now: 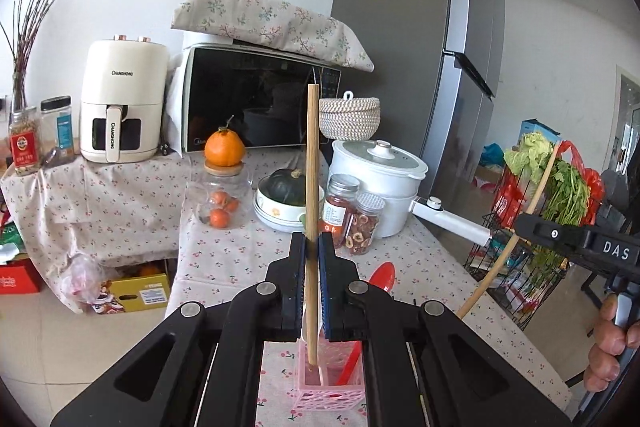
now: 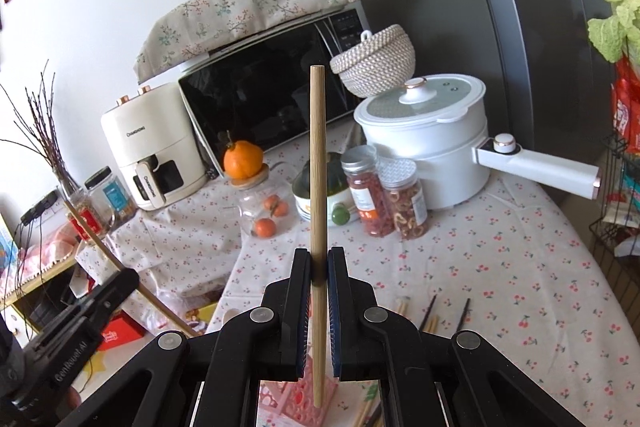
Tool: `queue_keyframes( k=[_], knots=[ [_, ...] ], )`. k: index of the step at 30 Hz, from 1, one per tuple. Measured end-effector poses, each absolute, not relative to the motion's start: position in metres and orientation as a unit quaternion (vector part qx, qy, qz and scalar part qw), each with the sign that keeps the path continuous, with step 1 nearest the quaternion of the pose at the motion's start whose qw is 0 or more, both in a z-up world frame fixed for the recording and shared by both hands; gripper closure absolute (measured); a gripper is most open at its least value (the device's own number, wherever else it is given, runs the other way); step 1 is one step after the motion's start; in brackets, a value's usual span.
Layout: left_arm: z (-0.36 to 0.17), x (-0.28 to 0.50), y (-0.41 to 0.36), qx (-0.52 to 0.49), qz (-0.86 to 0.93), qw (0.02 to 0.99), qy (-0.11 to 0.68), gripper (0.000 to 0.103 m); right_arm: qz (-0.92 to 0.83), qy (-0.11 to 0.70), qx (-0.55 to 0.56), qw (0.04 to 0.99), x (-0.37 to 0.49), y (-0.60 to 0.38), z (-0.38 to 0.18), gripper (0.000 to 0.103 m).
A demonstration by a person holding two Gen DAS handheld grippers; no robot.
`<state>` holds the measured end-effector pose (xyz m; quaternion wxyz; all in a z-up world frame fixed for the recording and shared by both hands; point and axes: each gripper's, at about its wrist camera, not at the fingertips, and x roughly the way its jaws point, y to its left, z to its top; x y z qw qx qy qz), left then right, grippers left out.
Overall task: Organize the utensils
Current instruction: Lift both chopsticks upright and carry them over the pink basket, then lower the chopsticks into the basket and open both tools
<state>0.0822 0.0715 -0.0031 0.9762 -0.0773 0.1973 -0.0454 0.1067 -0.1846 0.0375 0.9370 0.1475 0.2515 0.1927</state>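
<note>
My left gripper is shut on an upright wooden chopstick. Its lower end reaches down into a pink lattice holder on the tablecloth. A red spoon leans in that holder too. At the right edge a hand holds my right gripper, shut on a second chopstick that slants. In the right wrist view my right gripper clamps that chopstick upright, its tip low by the pink holder. My left gripper shows at the lower left.
Several loose chopsticks lie on the cherry-print cloth to the right of the holder. Behind stand two snack jars, a white pot with a long handle, a glass jar of oranges, a microwave and an air fryer.
</note>
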Motion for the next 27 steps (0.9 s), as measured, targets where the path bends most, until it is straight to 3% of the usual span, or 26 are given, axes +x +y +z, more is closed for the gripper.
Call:
queue_keyframes(
  k=[10,13,15,17,27],
  knots=[
    [-0.040,0.114,0.069,-0.090,-0.057,0.953,0.283,0.093,0.216,0.246,0.134,0.935,0.113,-0.154,0.033,0.099],
    [-0.037,0.110,0.076,-0.096,-0.041,0.951,0.291,0.079,0.223,0.233,0.122,0.939,0.112,-0.147,0.033,0.099],
    [-0.034,0.105,0.082,-0.101,-0.031,0.950,0.293,0.059,0.228,0.228,0.124,0.938,0.113,-0.145,0.032,0.098],
    [-0.032,0.100,0.090,-0.108,-0.024,0.948,0.297,0.052,0.231,0.223,0.126,0.938,0.113,-0.142,0.032,0.098],
    [-0.050,0.095,0.110,-0.108,0.003,0.924,0.366,0.045,0.222,0.264,0.071,0.936,0.128,-0.110,0.013,0.098]
  ],
)
